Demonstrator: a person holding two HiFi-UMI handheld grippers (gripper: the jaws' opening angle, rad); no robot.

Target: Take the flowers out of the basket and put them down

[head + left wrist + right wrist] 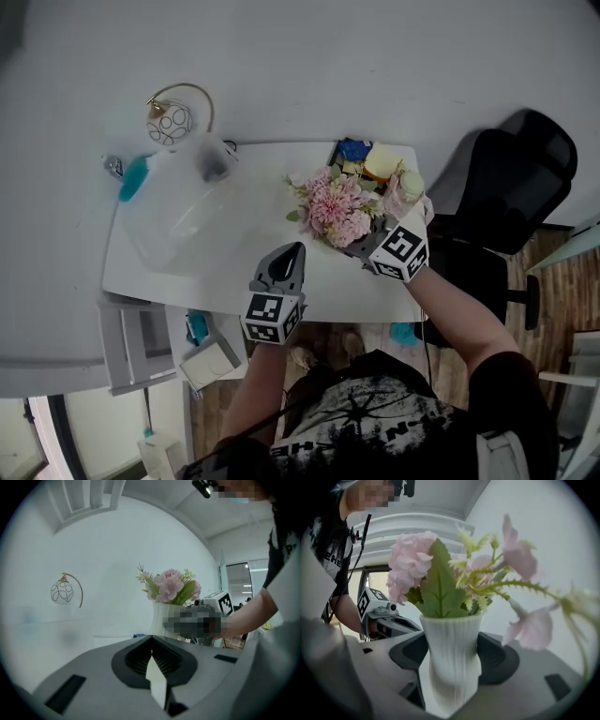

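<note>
one grasp does the work: the right gripper (pixel 364 246) has its jaws part-open around the waist of the white ribbed vase (pixel 452 653), pressing both sides, so the pink flowers (pixel 337 208) stand upright just above the jaws and nothing squeezes stems or petals. the left gripper (pixel 292 255) is closed on nothing, parked off to that gripper's left over bare worktop (pixel 187 272), probably to stay clear. can't tell if the vase base touches the worktop; the cluttered container (pixel 339 150) just beyond the blooms looks like the basket, so i'd judge they're out.
</note>
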